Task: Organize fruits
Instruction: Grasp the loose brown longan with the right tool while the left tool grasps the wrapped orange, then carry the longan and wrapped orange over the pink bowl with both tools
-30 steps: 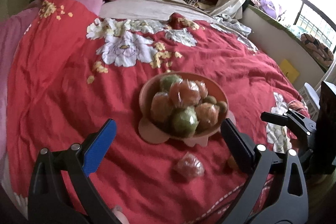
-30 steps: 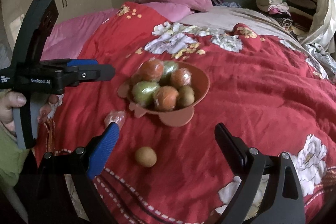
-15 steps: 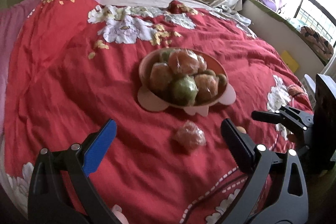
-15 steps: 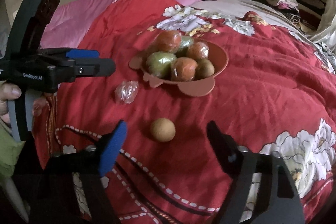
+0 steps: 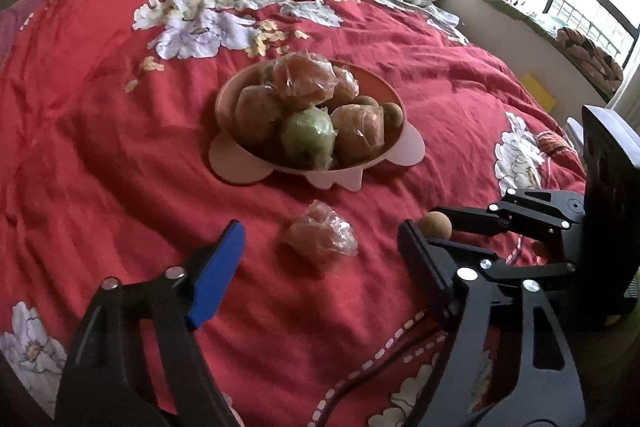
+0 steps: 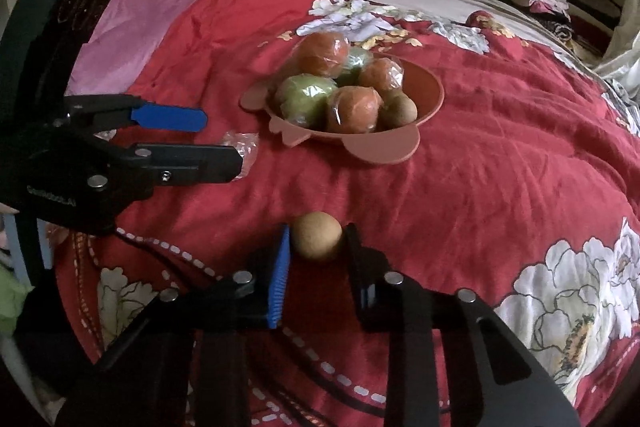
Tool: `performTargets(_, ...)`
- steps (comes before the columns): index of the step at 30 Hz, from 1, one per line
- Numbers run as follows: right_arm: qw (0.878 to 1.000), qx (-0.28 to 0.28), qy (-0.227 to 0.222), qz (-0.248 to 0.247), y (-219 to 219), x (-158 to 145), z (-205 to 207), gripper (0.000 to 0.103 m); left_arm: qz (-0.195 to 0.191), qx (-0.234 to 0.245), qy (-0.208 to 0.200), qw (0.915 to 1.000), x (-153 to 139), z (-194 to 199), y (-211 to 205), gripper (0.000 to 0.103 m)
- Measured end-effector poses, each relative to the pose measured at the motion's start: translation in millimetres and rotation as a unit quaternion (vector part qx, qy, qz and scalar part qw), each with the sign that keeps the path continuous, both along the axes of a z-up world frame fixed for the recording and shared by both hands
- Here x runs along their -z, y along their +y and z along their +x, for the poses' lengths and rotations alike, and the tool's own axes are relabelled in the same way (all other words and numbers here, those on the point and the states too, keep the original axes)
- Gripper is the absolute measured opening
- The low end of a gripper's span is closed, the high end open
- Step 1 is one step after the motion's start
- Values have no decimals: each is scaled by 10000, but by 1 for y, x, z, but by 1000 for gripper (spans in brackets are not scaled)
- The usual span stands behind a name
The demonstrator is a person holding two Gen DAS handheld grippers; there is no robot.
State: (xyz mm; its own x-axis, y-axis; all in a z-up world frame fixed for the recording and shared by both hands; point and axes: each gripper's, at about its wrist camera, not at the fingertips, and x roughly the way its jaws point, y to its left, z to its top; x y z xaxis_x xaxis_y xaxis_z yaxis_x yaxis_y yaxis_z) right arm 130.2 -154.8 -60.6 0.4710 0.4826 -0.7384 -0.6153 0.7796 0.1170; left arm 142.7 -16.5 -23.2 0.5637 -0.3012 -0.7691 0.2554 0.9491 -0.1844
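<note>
Fruit: brown ball (image 6: 317, 241) clamped in right tool (image 6: 316, 247), angled down at bed (image 6: 500, 187). Wrapped fruit (image 5: 322, 237) lies between left tool's (image 5: 320, 247) closing jaws, untouched; bowl (image 5: 400, 143) beyond.

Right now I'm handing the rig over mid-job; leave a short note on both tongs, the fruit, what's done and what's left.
Right tongs: shut on the small brown fruit, which sits on the red quilt.
Left tongs: closing, pads not yet touching the plastic-wrapped fruit that lies between them on the quilt.
Pink bowl: already piled with wrapped orange and green fruit plus small brown ones.
Left: finish the left grip, then carry both loose fruits into the bowl.
</note>
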Motion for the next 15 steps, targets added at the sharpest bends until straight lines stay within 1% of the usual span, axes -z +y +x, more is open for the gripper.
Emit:
performTargets(2,10000,-10,0,17,-1,0,1,25,-19,-9,22,10000,3,2,0,57)
performTargets(4,10000,-2,21,68,-2,-1,2,25,-37,6,38,10000,6,4,0,50)
performTargets(6,9999,21,24,113,-4,-2,3,25,-123,53,84,9999,9,6,0,47)
performTargets(7,9999,49,33,143,-6,-2,4,25,-130,83,75,9999,10,7,-1,40)
performTargets(10,9997,104,74,231,-9,-3,7,25,5,87,87,9999,15,10,-5,32)
performTargets(15,9991,230,99,343,-16,-6,10,25,0,123,77,9999,15,11,-4,30)
